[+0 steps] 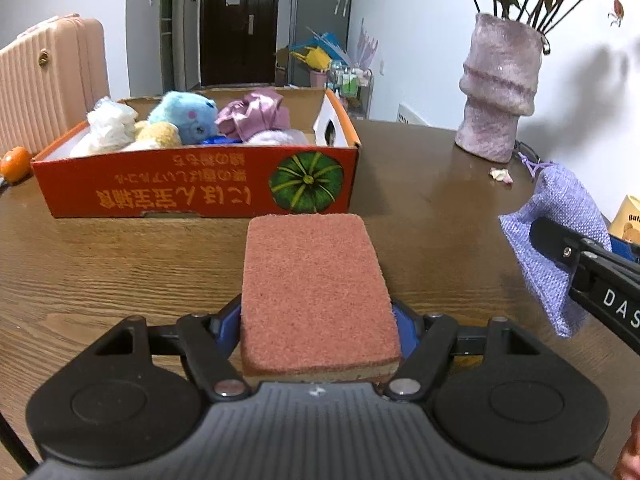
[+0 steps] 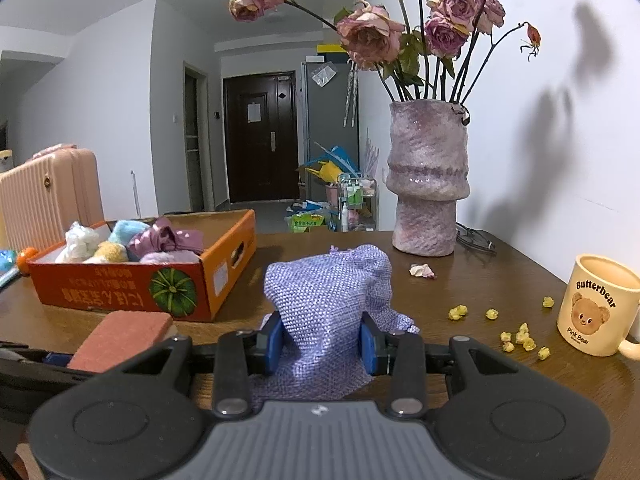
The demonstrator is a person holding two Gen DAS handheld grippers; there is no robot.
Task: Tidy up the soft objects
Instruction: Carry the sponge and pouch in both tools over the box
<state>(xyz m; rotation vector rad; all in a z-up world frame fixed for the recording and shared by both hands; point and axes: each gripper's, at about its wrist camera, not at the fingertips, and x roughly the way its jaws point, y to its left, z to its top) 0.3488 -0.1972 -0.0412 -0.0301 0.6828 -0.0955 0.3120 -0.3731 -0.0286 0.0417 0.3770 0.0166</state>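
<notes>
A purple vase (image 2: 428,178) of dried roses (image 2: 370,32), a Butterbear mug (image 2: 598,306) and yellow crumbs (image 2: 520,336) sit on the wooden table (image 2: 480,280).

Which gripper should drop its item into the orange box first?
Probably left. The left gripper holds the sponge squarely facing the orange box. The right gripper, clamping the purple pouch, sits off the box's right corner.

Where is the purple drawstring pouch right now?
The purple pouch is clamped in the right gripper, held above the table, right of the orange box and in front of the vase.
</notes>
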